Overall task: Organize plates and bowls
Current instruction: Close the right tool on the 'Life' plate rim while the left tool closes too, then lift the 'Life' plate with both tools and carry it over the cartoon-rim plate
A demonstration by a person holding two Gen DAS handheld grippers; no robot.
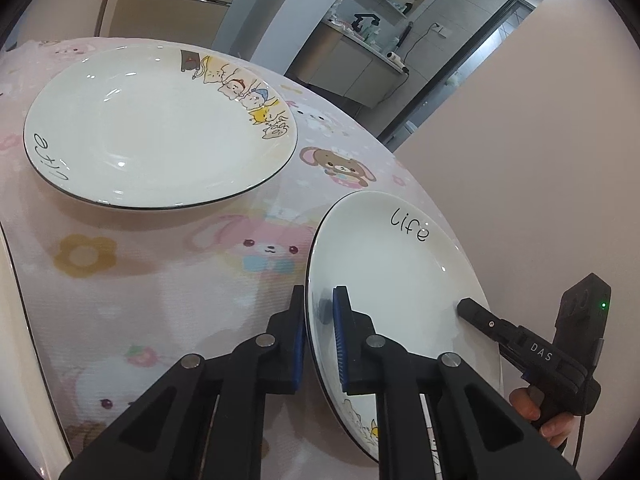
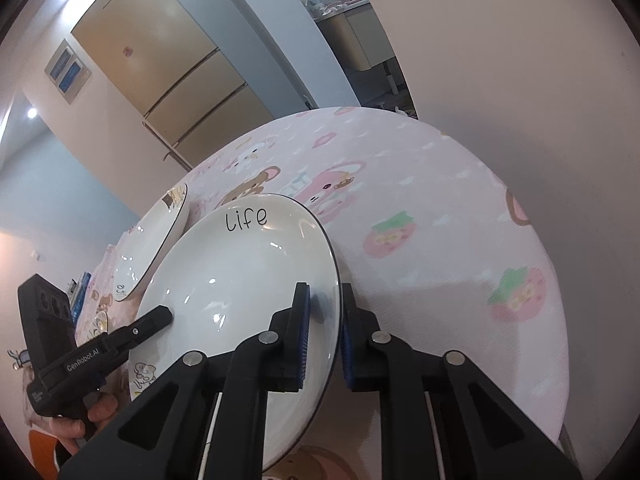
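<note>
A white plate marked "life" is held tilted above the table between both grippers. My left gripper is shut on its left rim and my right gripper is shut on its right rim. The same plate shows in the right wrist view. The right gripper's finger reaches onto the plate from the right in the left wrist view; the left gripper's finger shows in the right wrist view. A second, larger white plate with cartoon animals lies flat on the table to the left.
The round table wears a pink cartoon tablecloth. A pink wall stands close on the right. A fridge and a kitchen counter are in the background.
</note>
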